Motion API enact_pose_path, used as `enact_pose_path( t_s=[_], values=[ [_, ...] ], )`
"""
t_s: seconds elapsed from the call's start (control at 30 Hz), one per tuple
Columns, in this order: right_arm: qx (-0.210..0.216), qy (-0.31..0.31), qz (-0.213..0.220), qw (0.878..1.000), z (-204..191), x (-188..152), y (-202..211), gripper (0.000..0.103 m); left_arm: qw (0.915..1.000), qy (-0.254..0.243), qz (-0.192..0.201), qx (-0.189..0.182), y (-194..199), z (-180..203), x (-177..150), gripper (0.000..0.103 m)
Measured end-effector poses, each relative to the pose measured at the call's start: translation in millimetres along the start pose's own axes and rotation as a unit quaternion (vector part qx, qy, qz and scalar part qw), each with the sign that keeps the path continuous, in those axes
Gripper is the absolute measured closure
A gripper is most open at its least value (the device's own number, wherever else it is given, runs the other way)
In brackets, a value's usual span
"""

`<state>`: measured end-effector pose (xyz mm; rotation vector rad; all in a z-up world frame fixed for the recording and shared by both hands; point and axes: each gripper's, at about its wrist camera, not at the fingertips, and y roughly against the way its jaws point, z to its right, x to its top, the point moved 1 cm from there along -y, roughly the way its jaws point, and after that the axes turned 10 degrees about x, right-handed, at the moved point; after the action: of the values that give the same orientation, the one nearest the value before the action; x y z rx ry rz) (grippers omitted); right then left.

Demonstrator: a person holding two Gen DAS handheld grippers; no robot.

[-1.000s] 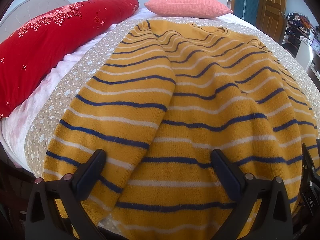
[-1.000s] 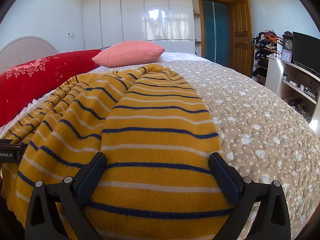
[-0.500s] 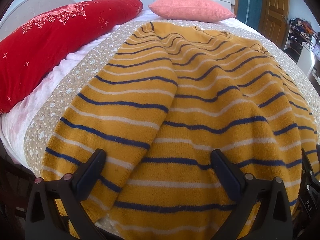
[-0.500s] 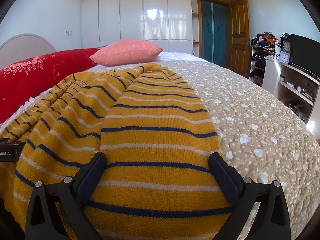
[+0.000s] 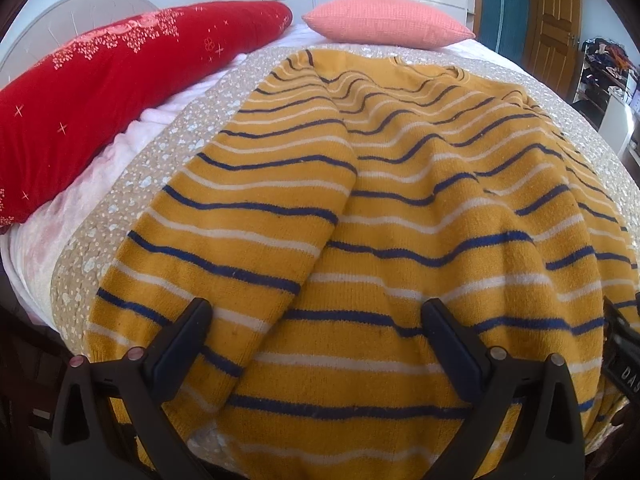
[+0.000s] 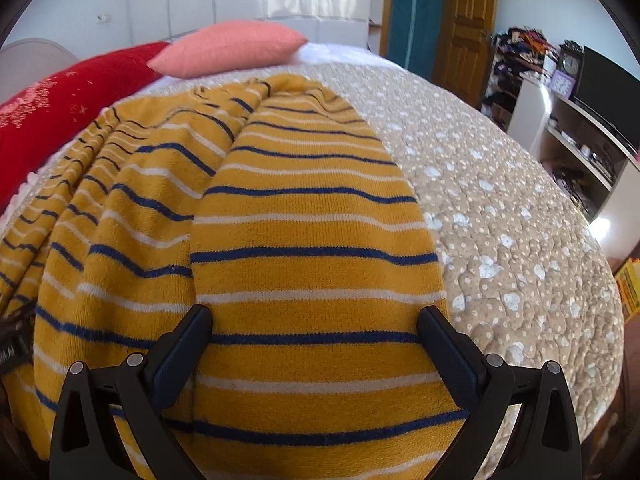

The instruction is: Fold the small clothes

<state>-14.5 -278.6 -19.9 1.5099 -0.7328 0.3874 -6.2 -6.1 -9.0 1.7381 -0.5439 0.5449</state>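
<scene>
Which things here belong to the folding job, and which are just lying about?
Job: striped sweater; left gripper, open; right gripper, open.

Lying about: red pillow; pink cushion; dotted bedspread; clock.

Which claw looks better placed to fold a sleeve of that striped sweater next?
Probably the right claw: it is open with one sweater sleeve lying squarely between its fingers. The left claw, also open, straddles both sleeve and body.

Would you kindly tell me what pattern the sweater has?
Mustard yellow sweater with thin navy and white stripes, clearest in the left wrist view.
</scene>
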Motion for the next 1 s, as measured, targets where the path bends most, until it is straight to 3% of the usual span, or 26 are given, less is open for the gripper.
enact_pose_path(
  t_s=[0.13,0.5,1.0],
  values=[
    [-0.015,-0.012,-0.008,1.000,-3,2,-1,0.000,0.9997,-0.004,0.025,-0.003,2,0,-5,0.000],
    [-0.041,-0.034,-0.018,0.998,-9,8,-7,0.000,0.9999,-0.008,0.005,-0.007,0,-1,0,0.000],
    [-0.042,-0.034,-0.010,0.998,-11,8,-10,0.000,0.9999,-0.008,0.003,-0.008,-1,-1,0,0.000]
  ],
)
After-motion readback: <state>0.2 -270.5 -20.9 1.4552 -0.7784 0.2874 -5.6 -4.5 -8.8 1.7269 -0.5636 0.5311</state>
